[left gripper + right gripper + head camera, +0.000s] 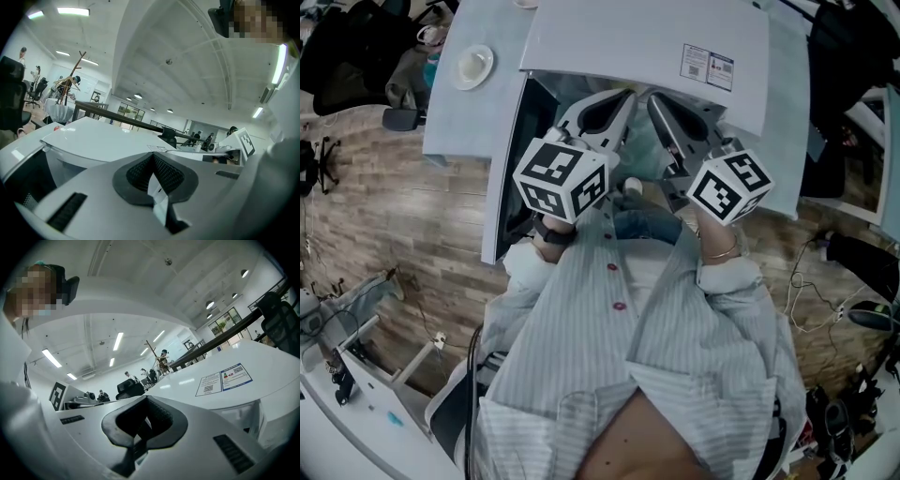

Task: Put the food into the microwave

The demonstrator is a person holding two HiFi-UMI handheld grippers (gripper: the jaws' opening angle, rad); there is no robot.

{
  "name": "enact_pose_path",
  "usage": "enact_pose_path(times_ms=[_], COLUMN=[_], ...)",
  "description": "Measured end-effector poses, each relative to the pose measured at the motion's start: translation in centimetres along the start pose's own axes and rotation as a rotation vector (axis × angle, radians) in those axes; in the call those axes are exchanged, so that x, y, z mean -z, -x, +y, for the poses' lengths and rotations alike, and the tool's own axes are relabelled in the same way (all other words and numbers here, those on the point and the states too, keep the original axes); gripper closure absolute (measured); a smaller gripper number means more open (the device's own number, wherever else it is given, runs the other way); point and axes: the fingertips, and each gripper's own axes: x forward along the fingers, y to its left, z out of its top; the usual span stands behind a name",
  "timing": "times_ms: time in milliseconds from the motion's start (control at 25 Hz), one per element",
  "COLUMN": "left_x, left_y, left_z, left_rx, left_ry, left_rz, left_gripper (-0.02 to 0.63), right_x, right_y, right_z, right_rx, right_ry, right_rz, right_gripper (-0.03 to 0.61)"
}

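A white microwave (647, 47) sits on a pale table (469, 112), seen steeply from above. Its door (511, 159) is swung open to the left, dark inner face showing. The flat top bears two printed labels (707, 66) near its right corner. The top and the grippers hide the cavity, so the food cannot be made out in any view.

Both grippers are held almost level at the microwave's open front, side by side, their tips under the front edge of its top. The left gripper (619, 98) has its jaws pressed together with nothing visibly held; its own view shows the ribbed dark pads (164, 171) meeting. The right gripper (661, 103) has its jaws pressed together too, and nothing shows between its pads (159, 420).

The person wears a light striped shirt (675, 356).

On the table, to the left of the microwave, rests a white saucer (472, 66) holding a small cup. The floor (394, 216) is wood plank, with cables (811, 300) trailing at right.

The gripper views show a large open office: white ceiling with strip lights (117, 341), a wooden coat stand (72, 75), office chairs and several distant people.
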Motion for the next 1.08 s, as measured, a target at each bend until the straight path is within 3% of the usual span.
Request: enact_pose_path(times_ms=[760, 1080], left_x=[-0.3, -1.3], left_y=[0.2, 0.7], left_z=[0.3, -0.3], left_rx=[0.024, 0.077], left_ry=[0.018, -0.074], left_rz=[0.004, 0.021], left_gripper=[0.604, 0.604], right_x=[-0.3, -0.5], right_y=[0.2, 0.5], right_z=[-0.4, 0.3], right_rx=[0.010, 0.005], right_ry=[-0.026, -0.019], right_rz=[-0.011, -0.025], right_gripper=[0.546, 0.546])
